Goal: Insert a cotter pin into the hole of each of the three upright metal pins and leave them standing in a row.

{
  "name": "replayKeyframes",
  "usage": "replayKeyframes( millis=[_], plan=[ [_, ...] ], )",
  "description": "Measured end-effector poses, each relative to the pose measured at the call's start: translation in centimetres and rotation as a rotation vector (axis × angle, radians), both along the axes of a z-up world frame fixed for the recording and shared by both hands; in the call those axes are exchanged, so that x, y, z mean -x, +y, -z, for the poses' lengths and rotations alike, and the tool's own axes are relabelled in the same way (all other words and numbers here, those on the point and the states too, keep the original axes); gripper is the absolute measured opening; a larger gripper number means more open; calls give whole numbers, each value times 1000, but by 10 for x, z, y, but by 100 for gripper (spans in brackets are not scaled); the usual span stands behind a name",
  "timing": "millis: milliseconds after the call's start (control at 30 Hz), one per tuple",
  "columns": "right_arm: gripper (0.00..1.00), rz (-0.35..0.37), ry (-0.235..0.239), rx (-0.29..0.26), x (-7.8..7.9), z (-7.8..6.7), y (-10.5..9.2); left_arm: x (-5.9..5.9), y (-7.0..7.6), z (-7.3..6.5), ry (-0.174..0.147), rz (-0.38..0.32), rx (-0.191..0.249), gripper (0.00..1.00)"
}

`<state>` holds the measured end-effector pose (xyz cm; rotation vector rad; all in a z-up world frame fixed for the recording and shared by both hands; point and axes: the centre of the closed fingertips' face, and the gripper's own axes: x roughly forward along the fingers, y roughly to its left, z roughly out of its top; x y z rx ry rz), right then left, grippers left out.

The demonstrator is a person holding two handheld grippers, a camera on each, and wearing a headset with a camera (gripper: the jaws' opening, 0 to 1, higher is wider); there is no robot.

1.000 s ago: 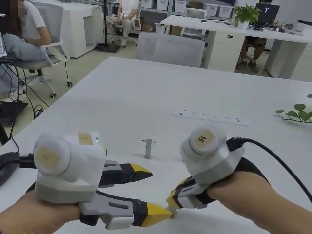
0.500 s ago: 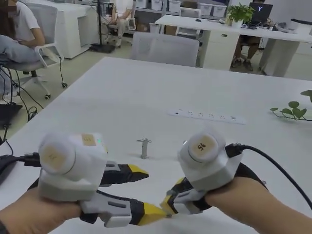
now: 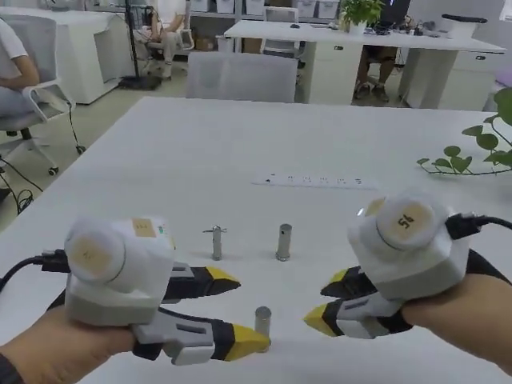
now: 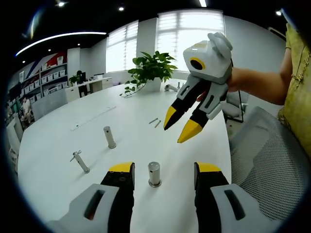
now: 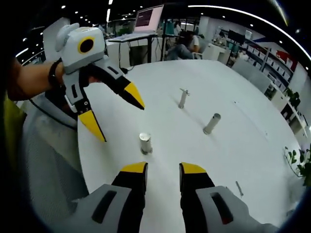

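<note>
Three short metal pins stand on the white table (image 3: 240,152). The far left pin (image 3: 215,242) (image 4: 80,161) (image 5: 183,98) carries a cotter pin through its top. The middle pin (image 3: 283,242) (image 4: 110,137) (image 5: 212,123) is bare. The near pin (image 3: 262,324) (image 4: 154,174) (image 5: 145,143) stands bare just ahead of my left gripper (image 3: 238,310) (image 4: 164,170), which is open around it without touching. My right gripper (image 3: 324,300) (image 5: 164,168) is open and empty, a little to the right of that pin. Loose cotter pins (image 4: 154,121) (image 5: 239,189) lie farther off.
A white power strip (image 3: 312,182) lies across the table's middle, and a trailing plant (image 3: 472,156) reaches in from the right edge. A grey chair (image 3: 240,76) stands behind the far edge. People sit at desks beyond.
My right gripper has pulled away to the right from beside the left gripper's lower jaw tip. The near and middle pins now show. The head view has tipped down.
</note>
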<state>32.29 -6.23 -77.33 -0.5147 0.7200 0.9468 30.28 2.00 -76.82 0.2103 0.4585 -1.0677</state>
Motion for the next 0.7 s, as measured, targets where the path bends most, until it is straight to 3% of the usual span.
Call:
replayKeyframes(
  millis=[233, 433, 567, 667, 700],
  plan=[
    [26, 88, -40, 35, -13, -11, -69, -2, -5, 3, 11, 3, -21, 47],
    [25, 162, -69, 95, -48, -17, -130, -2, -7, 4, 8, -6, -34, 46],
    [19, 146, -67, 126, -68, -13, -146, -1, -6, 2, 8, -15, -33, 45],
    [17, 69, -47, 190, -77, 0, -148, 1, -4, 0, 8, -26, -39, 45],
    [16, 33, -20, 212, -78, 7, -147, 1, -4, -1, 8, -30, -39, 45]
  ],
)
